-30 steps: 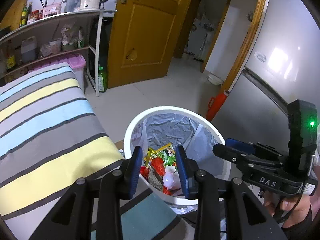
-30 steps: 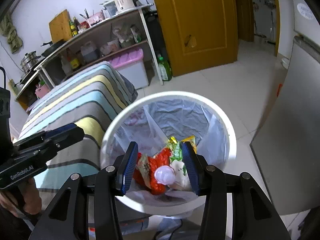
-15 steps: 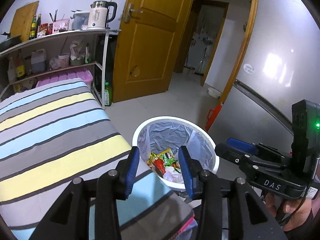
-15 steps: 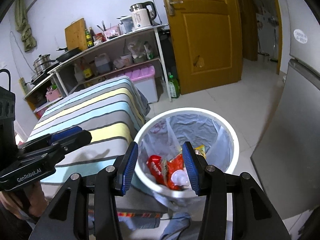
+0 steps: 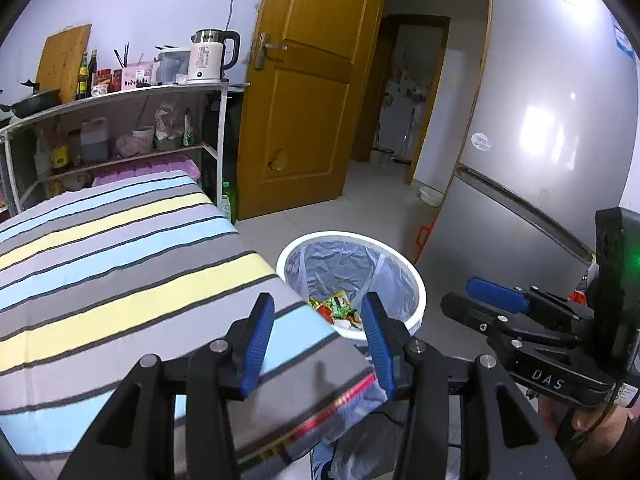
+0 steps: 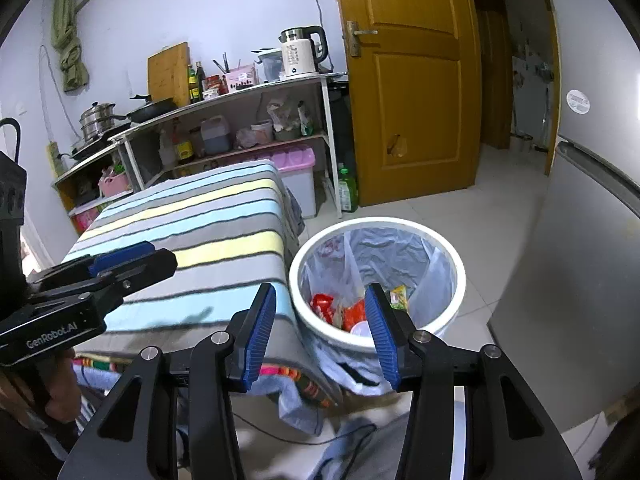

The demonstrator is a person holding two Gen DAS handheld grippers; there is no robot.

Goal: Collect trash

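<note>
A white trash bin (image 5: 416, 280) (image 6: 460, 276) with a grey liner stands on the floor by the corner of the striped table (image 5: 120, 264) (image 6: 208, 224). Inside lie red, green and yellow wrappers (image 5: 336, 306) (image 6: 352, 312) and a white cup (image 6: 360, 330). My left gripper (image 5: 318, 340) is open and empty above the table's near corner, short of the bin. My right gripper (image 6: 320, 336) is open and empty, held above the table edge and the bin's near rim. Each gripper shows in the other's view, the right one (image 5: 496, 304) and the left one (image 6: 128, 260).
A grey fridge (image 5: 540, 152) (image 6: 592, 260) stands right of the bin. A yellow door (image 5: 304, 92) (image 6: 408, 88) is behind it. A shelf rack (image 5: 120, 120) (image 6: 224, 120) with a kettle, bottles and pots lines the wall. A green bottle (image 6: 347, 192) stands on the floor.
Both grippers have pulled up and back from over the bin, which now looks smaller and farther. More of the striped table and room shows. Both stay open and empty.
</note>
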